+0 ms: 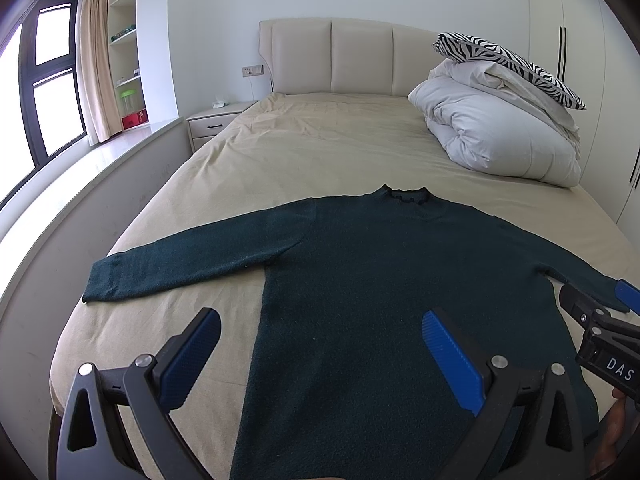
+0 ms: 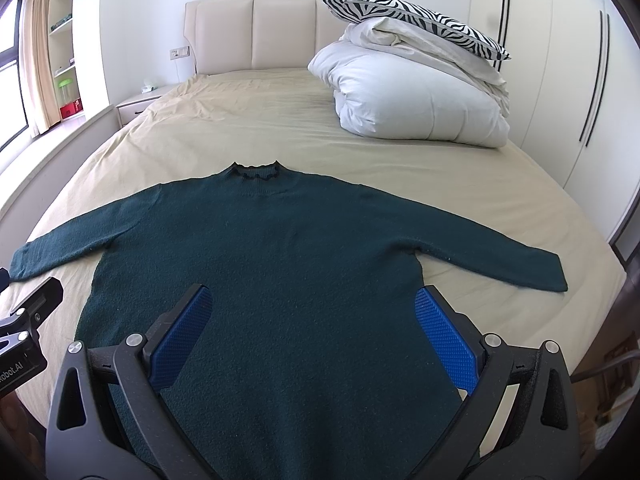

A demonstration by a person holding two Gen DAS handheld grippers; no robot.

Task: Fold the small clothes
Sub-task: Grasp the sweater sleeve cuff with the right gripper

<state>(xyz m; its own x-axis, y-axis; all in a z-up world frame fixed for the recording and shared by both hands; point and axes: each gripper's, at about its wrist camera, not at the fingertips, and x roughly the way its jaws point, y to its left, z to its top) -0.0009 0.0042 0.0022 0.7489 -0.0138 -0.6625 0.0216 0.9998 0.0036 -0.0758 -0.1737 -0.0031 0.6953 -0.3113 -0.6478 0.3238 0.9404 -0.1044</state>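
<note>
- The left tongs [image 1: 320,360] are hanging spread wide and gripping nothing, their blue pads [image 1: 452,360] poised above the lower left part of the sweater [image 1: 380,280].
- The right tongs [image 2: 316,340] are likewise gaping apart and empty, hovering over the lower middle of the garment, toward its right side seam.
- The sweater is lying flat on the bed [image 2: 240,120], collar [image 2: 256,170] pointing away toward the headboard [image 2: 252,28], hem nearest the tongs, so its body is running straight ahead of both tools.
- Both sleeves are stretching out sideways across that axis: the left sleeve [image 1: 180,264] is reaching out to the left of the left tongs, the right sleeve [image 2: 500,256] out to the right of the right tongs.
- Each sleeve is looking nearer to the tongs on its own side, so a first fold would probably be starting with either sleeve being brought inward.
- A folded white duvet [image 2: 420,100] with a zebra-striped pillow [image 2: 412,20] is sitting well apart, near the headboard.
</note>
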